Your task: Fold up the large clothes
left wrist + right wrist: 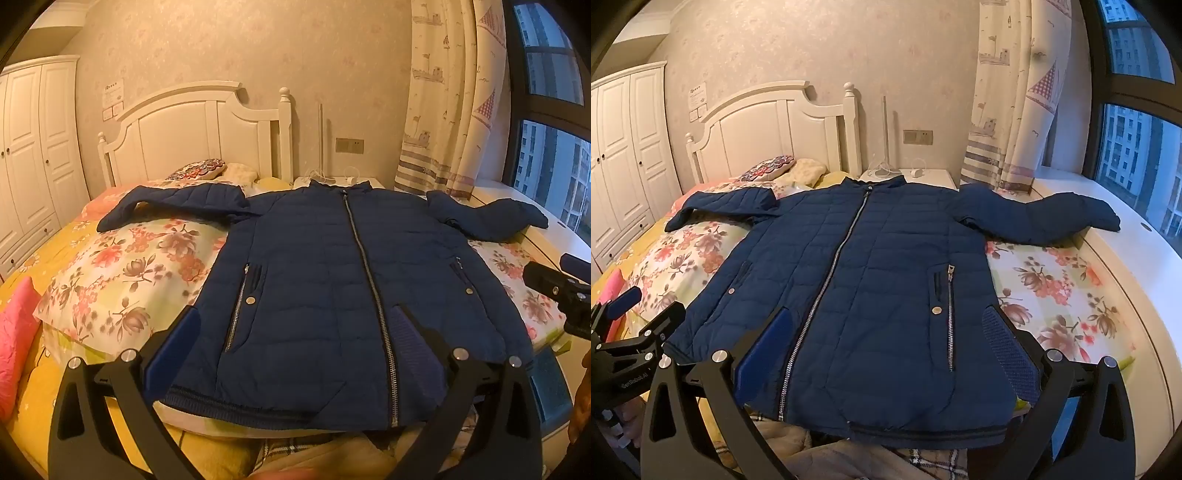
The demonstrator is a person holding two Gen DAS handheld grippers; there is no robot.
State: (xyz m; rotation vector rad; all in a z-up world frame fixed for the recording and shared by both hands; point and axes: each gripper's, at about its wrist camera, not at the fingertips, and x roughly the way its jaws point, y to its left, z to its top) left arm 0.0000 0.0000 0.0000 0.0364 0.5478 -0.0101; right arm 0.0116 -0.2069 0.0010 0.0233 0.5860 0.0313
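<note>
A navy quilted jacket lies flat, zipped, front up on a floral quilt, with both sleeves spread outwards. It also shows in the right wrist view. My left gripper is open and empty, held above the jacket's hem. My right gripper is open and empty, also above the hem, to the right of the left one. The right gripper shows at the right edge of the left wrist view. The left gripper shows at the left edge of the right wrist view.
The floral quilt covers a bed with a white headboard. Pillows lie at the head. A pink cloth lies at the left. A white sill and a curtain are at the right. A wardrobe stands left.
</note>
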